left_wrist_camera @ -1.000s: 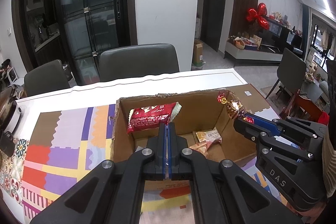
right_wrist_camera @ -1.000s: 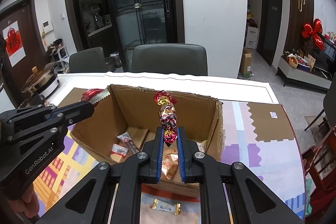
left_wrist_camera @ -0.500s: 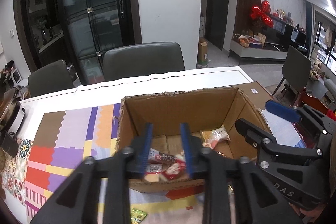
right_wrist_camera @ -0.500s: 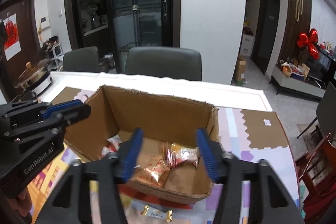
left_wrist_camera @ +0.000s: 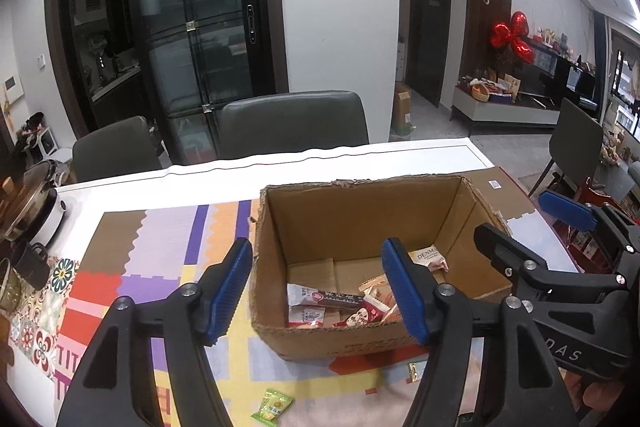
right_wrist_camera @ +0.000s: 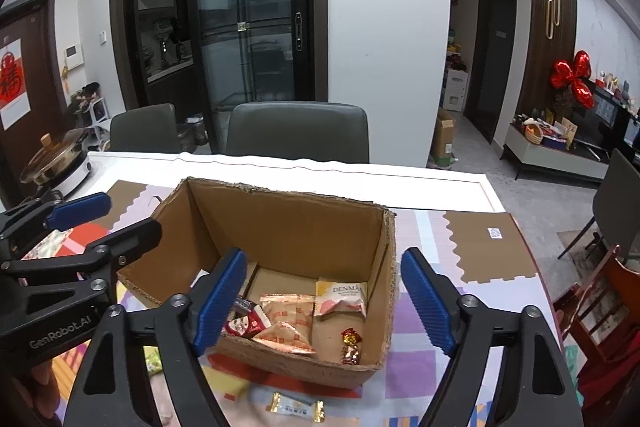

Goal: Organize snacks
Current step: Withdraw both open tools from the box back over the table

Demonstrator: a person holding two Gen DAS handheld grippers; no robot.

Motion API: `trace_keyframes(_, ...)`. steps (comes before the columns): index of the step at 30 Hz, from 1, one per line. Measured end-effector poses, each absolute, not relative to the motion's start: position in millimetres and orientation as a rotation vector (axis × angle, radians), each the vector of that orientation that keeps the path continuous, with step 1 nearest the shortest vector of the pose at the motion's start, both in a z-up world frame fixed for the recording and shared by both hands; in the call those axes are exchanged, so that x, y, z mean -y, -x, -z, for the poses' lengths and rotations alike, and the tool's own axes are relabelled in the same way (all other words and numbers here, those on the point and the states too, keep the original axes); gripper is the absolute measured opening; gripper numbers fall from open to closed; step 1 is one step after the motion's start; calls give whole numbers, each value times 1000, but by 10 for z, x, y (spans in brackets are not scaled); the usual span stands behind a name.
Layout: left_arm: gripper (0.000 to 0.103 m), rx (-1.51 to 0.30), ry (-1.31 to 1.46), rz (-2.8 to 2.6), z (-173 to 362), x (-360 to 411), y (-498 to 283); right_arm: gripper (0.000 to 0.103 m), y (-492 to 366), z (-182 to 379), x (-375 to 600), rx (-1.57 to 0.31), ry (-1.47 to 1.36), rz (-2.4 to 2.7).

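Your left gripper hovers over the near left part of the cardboard box; its jaws stand wide and are opening, with nothing pressed between the blue pads. Your right gripper hovers over the near edge of the same box, its jaws likewise wide and opening, gripping nothing.

Below the jaws, on the box floor, lie the snacks: a red-and-white wafer packet, two orange-gold packets, a white "DENMA" packet toward the right wall, and a twisted red-and-gold foil candy in the near right corner.

Outside the box, on the patterned mat that covers the desk, a green-wrapped sweet lies in front of the left gripper, and a gold-ended bar lies just before the box's near wall.

At the far left of the desk stand a lidded cooker and a dark mug. Two grey chairs stand at the far side of the desk.
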State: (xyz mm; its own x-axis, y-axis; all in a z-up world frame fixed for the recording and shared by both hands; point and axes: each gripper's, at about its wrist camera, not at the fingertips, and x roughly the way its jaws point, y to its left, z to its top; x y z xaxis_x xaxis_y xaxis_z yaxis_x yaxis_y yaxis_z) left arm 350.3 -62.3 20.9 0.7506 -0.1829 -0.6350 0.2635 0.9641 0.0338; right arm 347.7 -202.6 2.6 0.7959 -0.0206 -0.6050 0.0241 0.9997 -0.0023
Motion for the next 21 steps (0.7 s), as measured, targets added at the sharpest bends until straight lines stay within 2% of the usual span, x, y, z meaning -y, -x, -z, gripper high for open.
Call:
trace_keyframes(8, 77, -661, -105, 219, -295, 516, -3350, 87, -3349, -125, 2004, -638, -11, 36)
trace_keyframes(21, 78, -678, -76, 200, -351, 343, -3103, 87, -3065, -218, 1908, -621, -11, 44)
